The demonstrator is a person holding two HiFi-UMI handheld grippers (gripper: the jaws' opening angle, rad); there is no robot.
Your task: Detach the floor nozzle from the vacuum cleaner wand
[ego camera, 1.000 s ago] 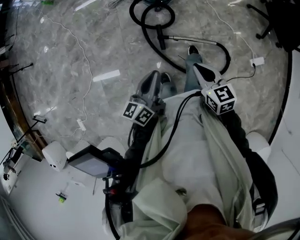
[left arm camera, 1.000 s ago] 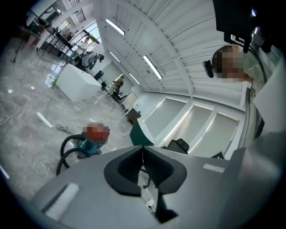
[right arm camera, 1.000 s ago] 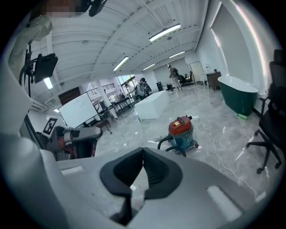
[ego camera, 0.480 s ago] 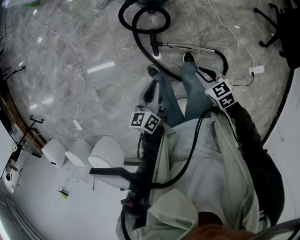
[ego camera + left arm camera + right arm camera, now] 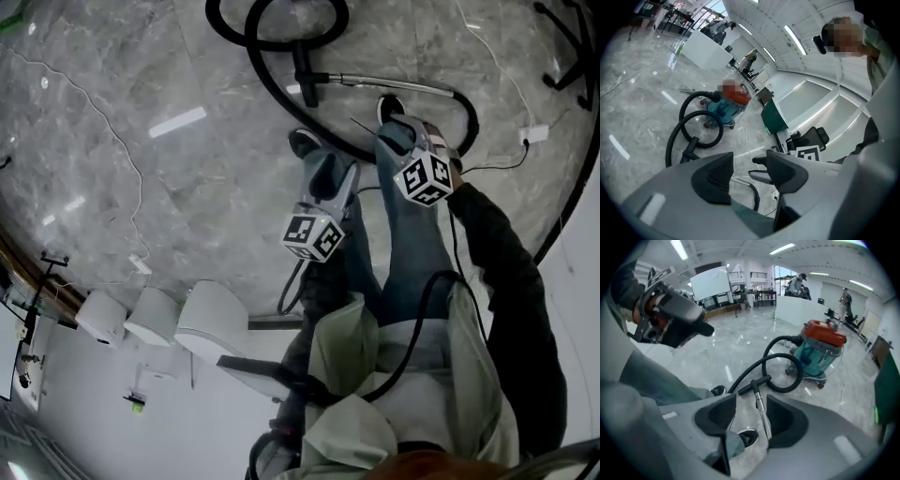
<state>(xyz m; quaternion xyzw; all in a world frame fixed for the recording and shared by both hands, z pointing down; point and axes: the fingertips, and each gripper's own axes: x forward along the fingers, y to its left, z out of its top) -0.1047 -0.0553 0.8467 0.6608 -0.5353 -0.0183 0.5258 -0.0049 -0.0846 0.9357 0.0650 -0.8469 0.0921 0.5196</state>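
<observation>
Head view: the floor nozzle [image 5: 302, 67] lay on the marble floor at top centre, fitted to the metal wand [image 5: 394, 84] running right. Both were well apart from the left gripper [image 5: 330, 175] and the right gripper [image 5: 408, 131], held above the person's shoes.

Left gripper view: left gripper [image 5: 750, 164] jaws wide apart, nothing between them; the canister vacuum [image 5: 729, 105] stood far off at centre left.

Right gripper view: right gripper [image 5: 752, 411] jaws wide apart and empty. The wand showed through the gap but lay on the floor beyond, with the black hose [image 5: 746, 372] looped behind.

Judgement: the wand is stiff, smooth and probably slippery; the nozzle is light hard plastic. Clamp the wand beside the joint, grip the nozzle neck, then twist and pull.
</observation>
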